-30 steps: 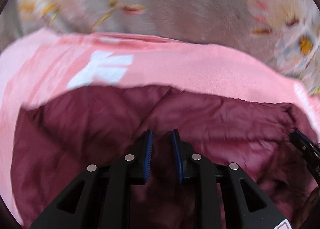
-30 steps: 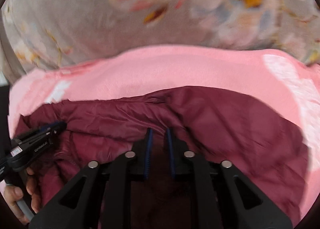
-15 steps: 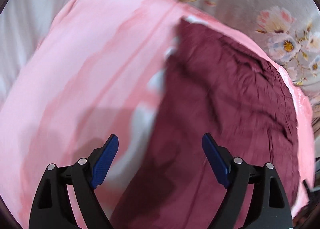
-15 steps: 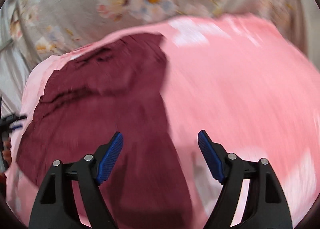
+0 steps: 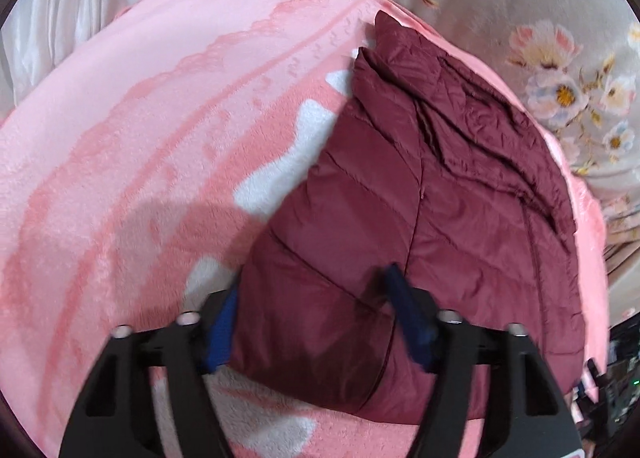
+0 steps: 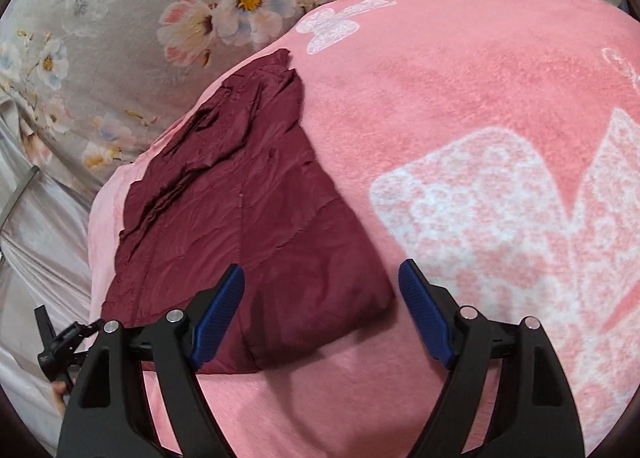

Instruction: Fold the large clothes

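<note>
A dark maroon quilted jacket (image 5: 420, 226) lies folded into a flat bundle on a pink blanket (image 5: 140, 138). My left gripper (image 5: 316, 322) is open, its blue pads straddling the bundle's near left corner; whether they touch it I cannot tell. In the right wrist view the jacket (image 6: 240, 218) lies left of centre on the blanket (image 6: 460, 98). My right gripper (image 6: 320, 310) is open and empty, above the bundle's near right corner. The left gripper (image 6: 60, 342) shows at the far left of the right wrist view.
The blanket has white butterfly prints (image 6: 500, 218) and covers a bed. Grey floral bedding (image 6: 120, 38) lies beyond the blanket. White cloth (image 5: 60, 10) is at the far left in the left wrist view.
A second ago both grippers were shut on the maroon fabric. Both have let go, opened and pulled back, and the jacket now lies flat on the blanket.
</note>
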The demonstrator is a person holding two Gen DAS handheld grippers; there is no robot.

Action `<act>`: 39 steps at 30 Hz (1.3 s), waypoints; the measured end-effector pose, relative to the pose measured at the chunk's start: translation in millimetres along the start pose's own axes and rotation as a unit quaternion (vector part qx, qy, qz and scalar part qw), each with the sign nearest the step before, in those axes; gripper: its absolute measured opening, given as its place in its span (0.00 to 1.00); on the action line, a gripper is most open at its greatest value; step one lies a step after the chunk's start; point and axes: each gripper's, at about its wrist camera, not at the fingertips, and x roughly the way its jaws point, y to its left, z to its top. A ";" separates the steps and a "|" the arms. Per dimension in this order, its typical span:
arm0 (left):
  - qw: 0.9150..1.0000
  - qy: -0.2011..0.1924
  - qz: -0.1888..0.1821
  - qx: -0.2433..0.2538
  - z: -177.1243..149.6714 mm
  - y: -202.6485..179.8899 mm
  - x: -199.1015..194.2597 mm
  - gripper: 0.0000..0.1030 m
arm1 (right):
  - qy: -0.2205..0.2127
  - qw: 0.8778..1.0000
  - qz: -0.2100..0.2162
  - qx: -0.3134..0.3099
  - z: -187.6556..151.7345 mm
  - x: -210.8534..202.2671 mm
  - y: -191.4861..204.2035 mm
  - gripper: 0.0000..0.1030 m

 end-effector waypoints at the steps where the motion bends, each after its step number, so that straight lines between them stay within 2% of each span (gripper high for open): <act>1: 1.000 -0.002 0.002 0.002 -1.8 -1.0 -1.8 0.42 | 0.005 1.000 -0.004 -0.004 -0.2 2.9 1.4 0.60; 2: 1.000 -0.003 0.002 0.002 -1.8 -2.3 -2.3 0.36 | 0.004 1.000 -0.009 -0.007 0.8 4.1 2.2 0.51; 3: 1.000 -0.004 0.004 0.002 -1.7 -3.1 -3.9 0.24 | 0.005 1.000 -0.010 -0.011 0.9 5.6 4.1 0.31; 4: 1.000 -0.007 0.007 0.002 -1.1 -3.7 -6.9 0.12 | 0.010 1.000 -0.004 -0.010 1.0 6.6 3.8 0.22; 6: 1.000 -0.011 -0.005 -0.004 -1.0 -1.9 -14.5 0.06 | 0.003 1.000 0.011 0.004 0.2 1.5 3.1 0.10; 8: 1.000 -0.019 -0.013 -0.005 -2.0 -1.4 -24.5 0.04 | -0.009 1.000 0.015 -0.002 -1.9 -7.8 6.6 0.06; 15: 0.997 -0.048 -0.062 -0.008 -20.4 1.2 -85.8 0.03 | -0.068 0.997 0.030 -0.037 -16.4 -74.8 25.3 0.04; 19: 0.994 -0.063 -0.088 0.005 -44.7 6.8 -143.0 0.03 | -0.105 0.992 0.036 -0.057 -34.4 -133.5 27.9 0.04; 24: 0.989 -0.088 -0.122 0.015 -71.3 11.1 -219.5 0.03 | -0.173 0.980 0.035 -0.086 -51.8 -215.6 40.1 0.04; 28: 0.978 -0.148 -0.139 0.043 -73.1 -5.8 -277.1 0.03 | -0.240 0.965 0.046 -0.093 -41.0 -262.2 59.5 0.04; 31: 0.969 -0.192 -0.142 0.055 -54.4 -22.3 -294.9 0.03 | -0.272 0.955 0.062 -0.097 -20.1 -268.3 73.4 0.04; 33: 0.968 -0.204 -0.135 0.055 -35.7 -31.5 -289.1 0.03 | -0.283 0.951 0.062 -0.111 1.0 -253.9 84.7 0.04; 36: 0.972 -0.200 -0.116 0.048 4.8 -46.5 -256.6 0.04 | -0.276 0.953 0.049 -0.114 33.3 -207.9 98.9 0.04; 39: 0.980 -0.179 -0.070 0.041 43.5 -60.1 -204.3 0.04 | -0.252 0.961 0.038 -0.104 59.5 -155.2 104.4 0.04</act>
